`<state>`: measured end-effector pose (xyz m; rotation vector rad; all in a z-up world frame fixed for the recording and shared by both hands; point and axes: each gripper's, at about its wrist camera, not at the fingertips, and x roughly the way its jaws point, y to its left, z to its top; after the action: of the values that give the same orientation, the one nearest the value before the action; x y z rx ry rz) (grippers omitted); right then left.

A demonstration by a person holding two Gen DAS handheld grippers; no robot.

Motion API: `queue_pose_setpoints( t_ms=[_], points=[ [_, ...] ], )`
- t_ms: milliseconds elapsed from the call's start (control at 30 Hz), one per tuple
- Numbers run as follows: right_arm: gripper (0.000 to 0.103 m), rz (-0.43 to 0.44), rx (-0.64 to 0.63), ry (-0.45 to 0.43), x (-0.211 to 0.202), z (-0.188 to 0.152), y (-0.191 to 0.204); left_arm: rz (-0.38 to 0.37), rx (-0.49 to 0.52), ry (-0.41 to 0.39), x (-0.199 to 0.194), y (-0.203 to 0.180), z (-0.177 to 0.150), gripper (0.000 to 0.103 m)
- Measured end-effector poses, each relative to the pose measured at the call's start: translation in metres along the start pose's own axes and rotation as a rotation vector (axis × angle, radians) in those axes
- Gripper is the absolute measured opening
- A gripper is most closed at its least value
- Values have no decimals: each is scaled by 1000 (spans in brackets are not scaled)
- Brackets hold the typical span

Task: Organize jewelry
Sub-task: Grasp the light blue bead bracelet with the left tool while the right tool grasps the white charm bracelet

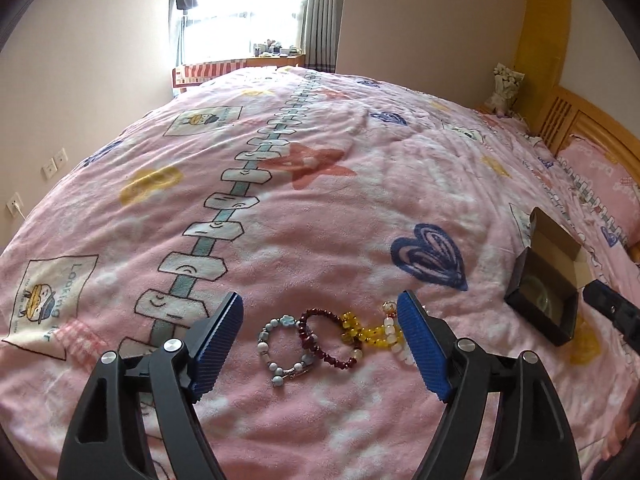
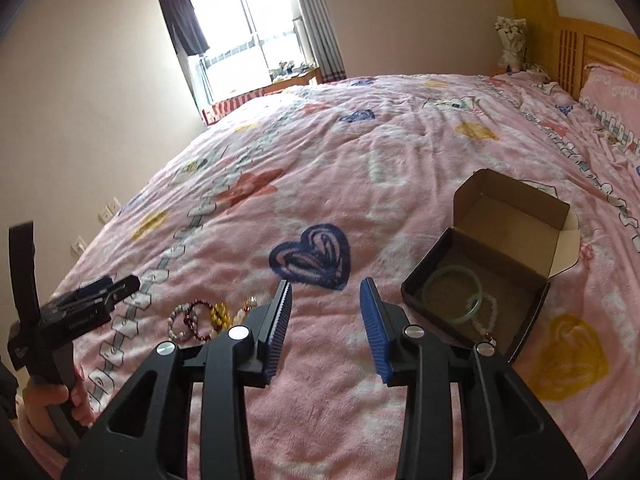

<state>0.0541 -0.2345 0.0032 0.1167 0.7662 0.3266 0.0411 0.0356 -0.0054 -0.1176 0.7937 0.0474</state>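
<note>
Several bead bracelets lie on the pink bedspread. A pale blue bracelet (image 1: 285, 350), a dark red one (image 1: 326, 338) and a yellow one (image 1: 370, 332) overlap; a white one (image 1: 394, 336) is partly behind the right pad. My left gripper (image 1: 320, 312) is open wide, just above and around them, holding nothing. My right gripper (image 2: 325, 294) is open and empty over bare blanket, left of an open black box (image 2: 532, 320). The box holds a pale green bangle (image 2: 456, 286) and a white bead bracelet (image 2: 486, 316). The bracelets (image 2: 200, 318) and the left gripper (image 2: 108, 288) show in the right view.
The box (image 1: 542, 284) lies at the right of the left view, with the right gripper's tip (image 1: 612, 308) beside it. A pillow (image 2: 616, 100) and wooden headboard (image 2: 592, 48) are at the right. A window (image 2: 248, 36) and walls lie beyond the bed's far edge.
</note>
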Motion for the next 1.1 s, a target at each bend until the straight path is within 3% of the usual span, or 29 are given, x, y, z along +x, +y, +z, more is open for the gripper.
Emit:
queue_pose_setpoints(
  t_ms=[167, 367, 633, 700, 867, 1100],
  points=[
    [30, -33, -40, 64, 19, -13, 17, -34, -60, 17, 10, 18, -10, 78],
    [26, -41, -66, 144, 50, -4, 39, -19, -88, 61, 27, 31, -16, 78],
    [25, -23, 17, 312, 120, -20, 48, 33, -102, 141, 57, 55, -30, 78],
    [22, -5, 26, 349, 132, -29, 46, 44, -116, 170, 65, 62, -32, 69],
    [21, 61, 110, 396, 151, -39, 37, 35, -152, 213, 79, 76, -33, 68],
    [21, 27, 160, 345, 164, -27, 33, 30, -154, 247, 92, 75, -36, 68]
  ],
)
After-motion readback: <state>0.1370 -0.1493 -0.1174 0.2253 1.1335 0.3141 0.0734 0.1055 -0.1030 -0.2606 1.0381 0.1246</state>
